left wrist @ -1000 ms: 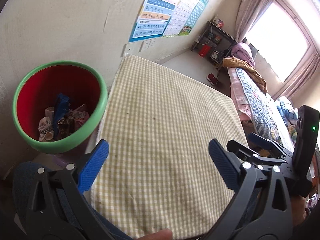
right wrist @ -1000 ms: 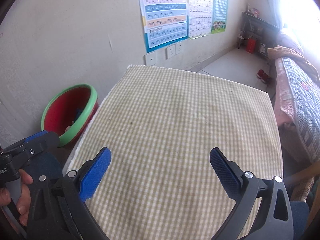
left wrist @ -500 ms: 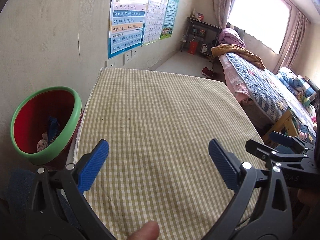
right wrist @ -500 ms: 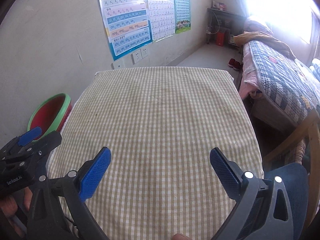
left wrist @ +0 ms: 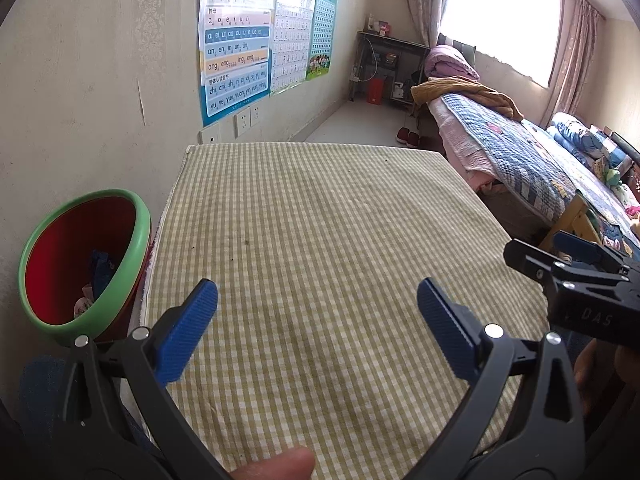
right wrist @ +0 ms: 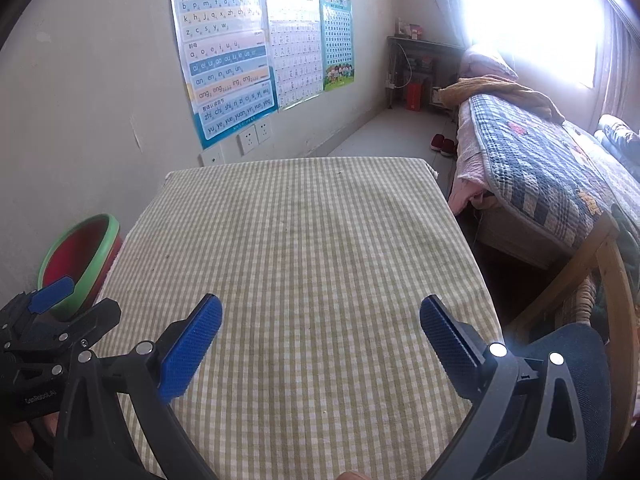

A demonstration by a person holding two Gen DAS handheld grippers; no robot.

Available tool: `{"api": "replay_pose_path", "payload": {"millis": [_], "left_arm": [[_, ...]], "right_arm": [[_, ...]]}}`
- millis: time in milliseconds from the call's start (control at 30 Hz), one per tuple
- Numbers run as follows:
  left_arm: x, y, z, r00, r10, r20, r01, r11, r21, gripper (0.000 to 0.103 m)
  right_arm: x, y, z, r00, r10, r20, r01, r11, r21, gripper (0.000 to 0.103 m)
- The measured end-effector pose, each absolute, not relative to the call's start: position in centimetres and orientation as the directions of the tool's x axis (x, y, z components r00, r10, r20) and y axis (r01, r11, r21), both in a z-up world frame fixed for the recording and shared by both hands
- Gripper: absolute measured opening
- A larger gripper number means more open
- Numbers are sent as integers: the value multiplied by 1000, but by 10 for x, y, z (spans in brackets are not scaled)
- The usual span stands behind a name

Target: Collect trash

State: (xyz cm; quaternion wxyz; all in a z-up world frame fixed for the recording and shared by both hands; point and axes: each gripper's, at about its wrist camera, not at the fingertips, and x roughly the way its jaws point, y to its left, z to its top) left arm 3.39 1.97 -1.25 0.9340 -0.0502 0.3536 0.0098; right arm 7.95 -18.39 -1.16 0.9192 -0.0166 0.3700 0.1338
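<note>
From the left wrist view, the left hand-held gripper (left wrist: 318, 306) hangs spread and empty over the checked worktop (left wrist: 320, 220). The trash (left wrist: 94, 280) lies in the red bin (left wrist: 136, 240) at the near left, beside the worktop: crumpled wrappers, probably light, soft and crinkly, best pinched at a raised fold.

From the right wrist view, the right hand-held gripper (right wrist: 320, 324) is likewise spread, holding nothing; the bin's contents are hidden here.

yellow-green and white checked tablecloth (left wrist: 320, 240) ahead of blue-padded left gripper (left wrist: 318, 300); red bin (left wrist: 80, 256) with green rim to its left; blue patchwork quilt (right wrist: 540, 168) right of blue-padded right gripper (right wrist: 320, 316).
</note>
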Motion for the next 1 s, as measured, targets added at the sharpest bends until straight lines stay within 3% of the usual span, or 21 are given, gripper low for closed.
{"api": "replay_pose_path", "payload": {"millis": [1000], "left_arm": [[37, 32, -19, 733, -11, -680, -98, 988, -122, 98]], "right_arm": [[81, -168, -21, 676, 227, -701, -295, 955, 26, 96]]}}
